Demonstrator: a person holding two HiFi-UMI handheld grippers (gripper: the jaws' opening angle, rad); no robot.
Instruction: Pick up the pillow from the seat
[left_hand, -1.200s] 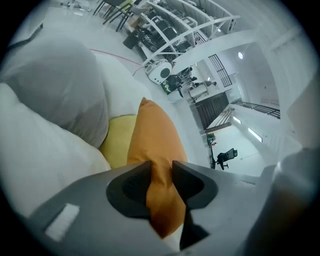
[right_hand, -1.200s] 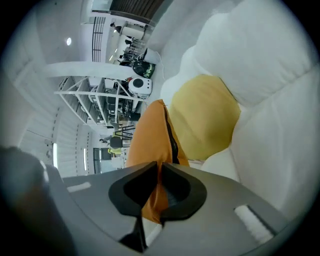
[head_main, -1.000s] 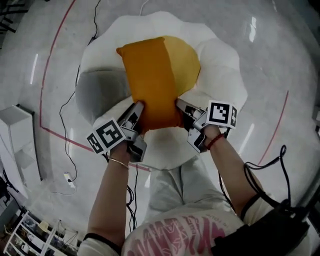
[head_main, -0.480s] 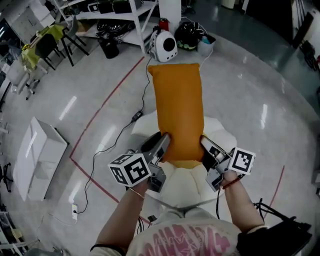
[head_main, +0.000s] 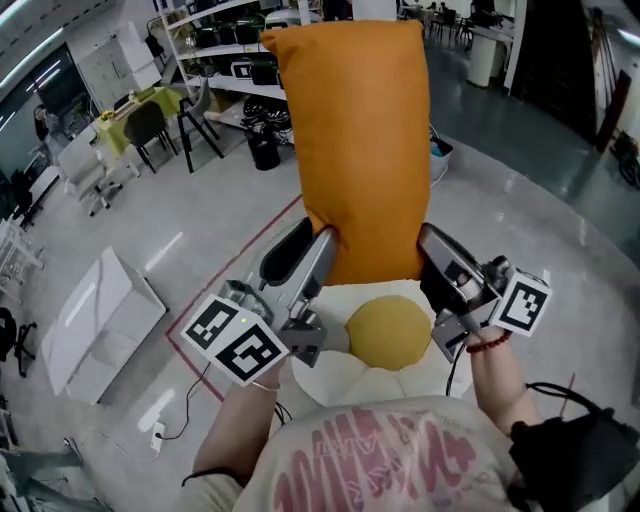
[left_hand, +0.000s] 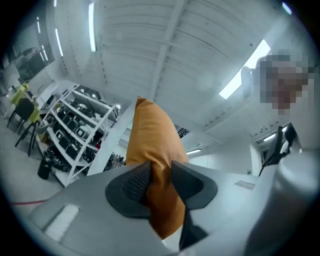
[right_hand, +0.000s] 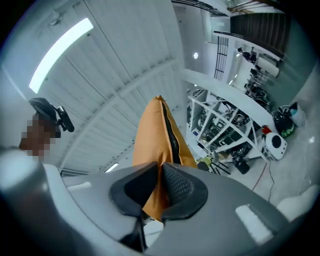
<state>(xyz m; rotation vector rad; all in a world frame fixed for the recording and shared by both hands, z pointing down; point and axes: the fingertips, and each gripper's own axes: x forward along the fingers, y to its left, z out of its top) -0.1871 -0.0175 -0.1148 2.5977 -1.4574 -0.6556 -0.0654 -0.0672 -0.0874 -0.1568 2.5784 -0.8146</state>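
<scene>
The orange pillow (head_main: 360, 140) is up in the air in front of me, standing on end, well clear of the seat. My left gripper (head_main: 322, 240) is shut on its lower left corner, and my right gripper (head_main: 425, 240) pinches the lower right corner. The left gripper view shows orange fabric (left_hand: 152, 145) squeezed between the pads of the left gripper (left_hand: 160, 172). In the right gripper view the pillow edge with its zip (right_hand: 157, 135) sits between the jaws of the right gripper (right_hand: 160, 175), which are opening slightly while still pressing on it. Below lies the white petal-shaped seat (head_main: 330, 375) with its yellow centre (head_main: 385, 335).
A white box (head_main: 95, 315) lies on the floor at the left. Metal shelving (head_main: 225, 60) and chairs (head_main: 150, 125) stand at the back left. A red line (head_main: 235, 265) and a cable (head_main: 190, 420) run across the glossy floor.
Both grippers have lifted the pillow from the seat to head height, still holding its two lower corners. The seat's yellow centre is now uncovered below.
</scene>
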